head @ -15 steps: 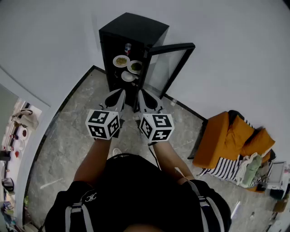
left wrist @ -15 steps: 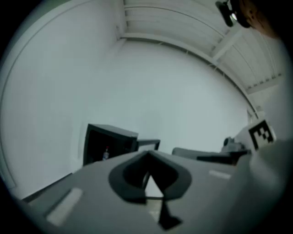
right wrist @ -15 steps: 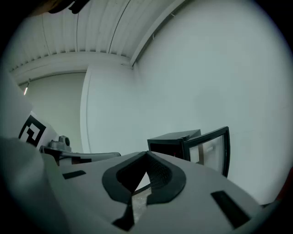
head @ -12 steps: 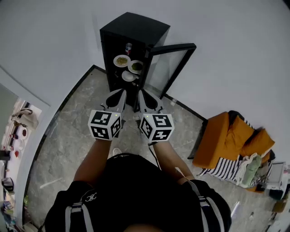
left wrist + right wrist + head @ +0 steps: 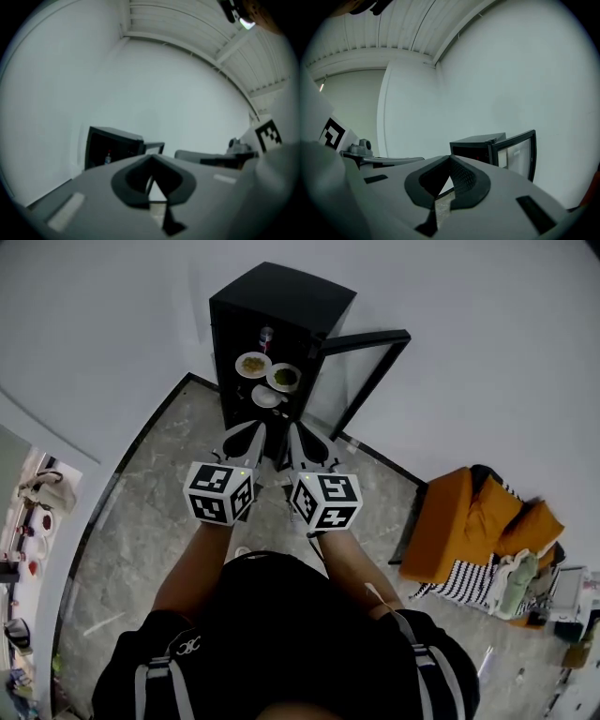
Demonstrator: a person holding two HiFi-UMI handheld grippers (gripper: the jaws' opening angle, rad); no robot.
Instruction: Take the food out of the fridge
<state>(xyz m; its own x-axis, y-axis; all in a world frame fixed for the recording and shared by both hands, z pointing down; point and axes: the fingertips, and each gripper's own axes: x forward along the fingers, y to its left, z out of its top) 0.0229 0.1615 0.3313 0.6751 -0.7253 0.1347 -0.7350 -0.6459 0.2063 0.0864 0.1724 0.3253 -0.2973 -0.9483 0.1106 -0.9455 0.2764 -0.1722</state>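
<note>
The left tongs [image 5: 257,427] and right tongs [image 5: 292,427] hang closed and empty, well short of the open fridge [image 5: 278,307] holding three plates of food [image 5: 253,364], so I'd part them before reaching in, minding the swung-out glass door [image 5: 361,381] and the bottle [image 5: 266,335] above

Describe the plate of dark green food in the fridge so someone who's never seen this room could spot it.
Start at the black fridge against the white wall, its glass door swung open. Three plates sit inside; the plate of dark green food is the right-hand one, nearest the door. The plate of yellowish food lies to its left, and the pale plate sits lower down.
</note>
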